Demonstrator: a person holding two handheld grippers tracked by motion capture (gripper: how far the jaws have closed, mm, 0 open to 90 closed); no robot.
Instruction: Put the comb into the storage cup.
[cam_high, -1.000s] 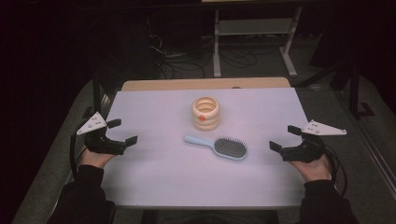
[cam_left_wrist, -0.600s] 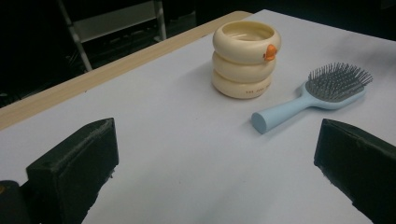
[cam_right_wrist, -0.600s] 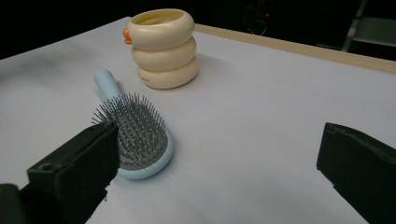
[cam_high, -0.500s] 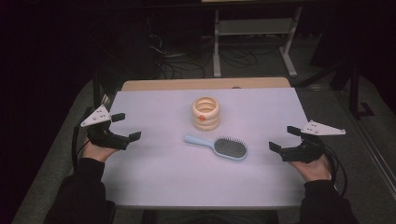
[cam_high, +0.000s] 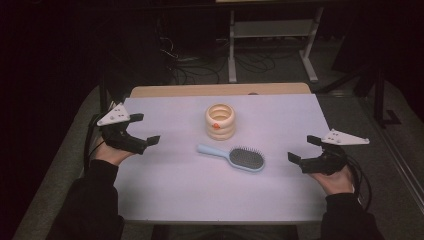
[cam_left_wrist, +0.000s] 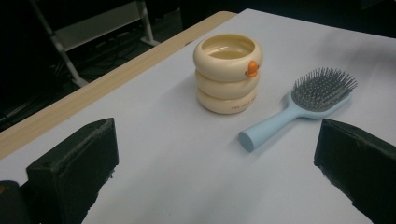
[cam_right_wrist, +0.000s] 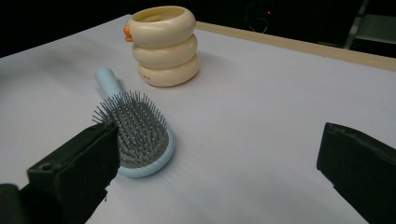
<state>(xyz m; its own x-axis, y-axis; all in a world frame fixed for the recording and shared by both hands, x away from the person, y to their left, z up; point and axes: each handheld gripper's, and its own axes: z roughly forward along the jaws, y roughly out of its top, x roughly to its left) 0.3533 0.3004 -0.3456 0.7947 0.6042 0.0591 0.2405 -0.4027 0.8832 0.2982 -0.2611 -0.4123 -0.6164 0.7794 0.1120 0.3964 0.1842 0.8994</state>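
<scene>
A cream cup shaped like three stacked rings, with a small orange mark on its side, stands upright at the middle of the white table. In front of it lies a light blue hairbrush, bristles up, handle pointing left. My left gripper hovers open over the table's left edge, empty, facing the cup and brush. Over the right edge my right gripper is open and empty, close to the brush head.
A wooden strip runs along the table's far edge. Beyond it, on the dark floor, stand a white metal rack and loose cables. Grey floor flanks the table on both sides.
My left gripper has risen and shifted slightly inward and away from me. The right gripper, cup and brush have stayed put.
</scene>
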